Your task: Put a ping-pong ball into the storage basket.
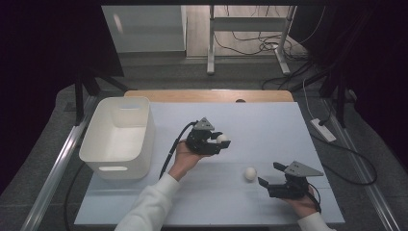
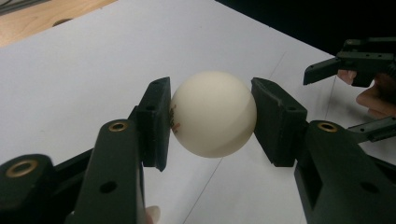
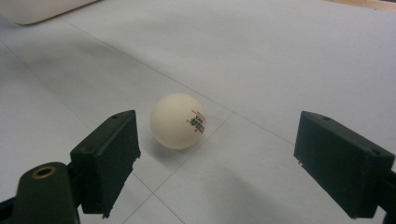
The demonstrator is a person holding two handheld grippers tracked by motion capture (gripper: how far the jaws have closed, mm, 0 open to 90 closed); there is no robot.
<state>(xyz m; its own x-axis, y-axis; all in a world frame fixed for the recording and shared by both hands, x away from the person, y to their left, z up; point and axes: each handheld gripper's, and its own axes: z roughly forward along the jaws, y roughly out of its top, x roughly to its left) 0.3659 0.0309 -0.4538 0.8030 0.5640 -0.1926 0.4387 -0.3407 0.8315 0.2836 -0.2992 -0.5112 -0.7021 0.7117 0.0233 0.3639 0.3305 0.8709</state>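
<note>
Two balls: one (image 2: 212, 114) clamped, one (image 3: 179, 120) loose

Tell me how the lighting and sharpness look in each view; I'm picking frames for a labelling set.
High view: dim and soft, black at both sides, only the white sheet and bin evenly lit. Left gripper view: the held ball is sharp and bright without glare, with a dark far corner. Right gripper view: the loose ball is sharp with readable print and a soft shadow; the near jaws are slightly blurred.

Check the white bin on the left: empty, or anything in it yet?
Empty. The high view shows the white bin with a bare floor; one ball sits in the left gripper, the other ball on the table.
</note>
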